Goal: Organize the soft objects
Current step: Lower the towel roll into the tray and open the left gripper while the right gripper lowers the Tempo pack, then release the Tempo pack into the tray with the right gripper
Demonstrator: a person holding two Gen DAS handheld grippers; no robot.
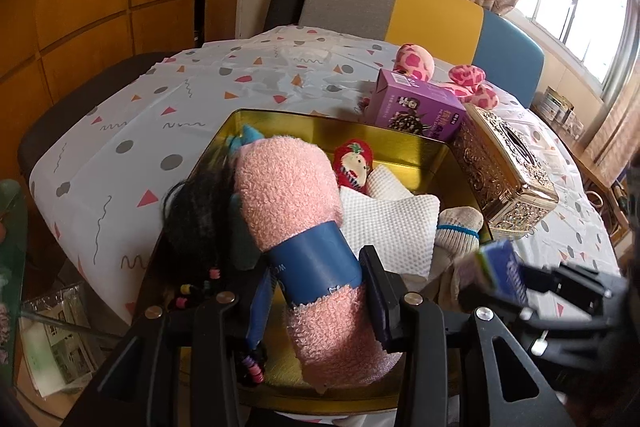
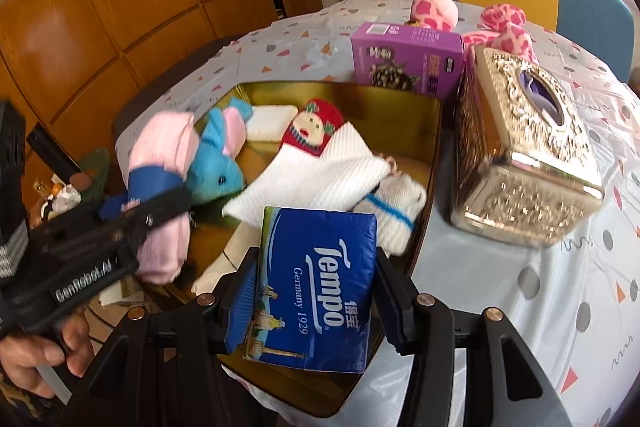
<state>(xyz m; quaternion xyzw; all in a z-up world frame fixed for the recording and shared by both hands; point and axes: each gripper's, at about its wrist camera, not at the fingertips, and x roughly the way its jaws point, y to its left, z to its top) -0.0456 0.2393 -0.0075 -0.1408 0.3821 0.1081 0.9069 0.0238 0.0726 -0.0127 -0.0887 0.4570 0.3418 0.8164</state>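
My left gripper (image 1: 316, 287) is shut on a rolled pink towel (image 1: 288, 195) with a blue paper band, held over the left part of the gold tin tray (image 1: 400, 135); it also shows in the right wrist view (image 2: 160, 163). My right gripper (image 2: 316, 287) is shut on a blue Tempo tissue pack (image 2: 316, 291), held above the tray's near edge (image 2: 434, 147). In the tray lie a blue plush toy (image 2: 216, 163), a red knitted doll (image 2: 310, 127), a white cloth (image 2: 320, 175) and a striped sock (image 2: 396, 211).
A purple box (image 2: 408, 59) and a gold ornate tissue box (image 2: 520, 155) stand right of the tray. A pink spotted plush (image 2: 436, 9) lies behind them. Chairs stand at the far table edge (image 1: 432, 3). A glass side table (image 1: 52, 327) is at the left.
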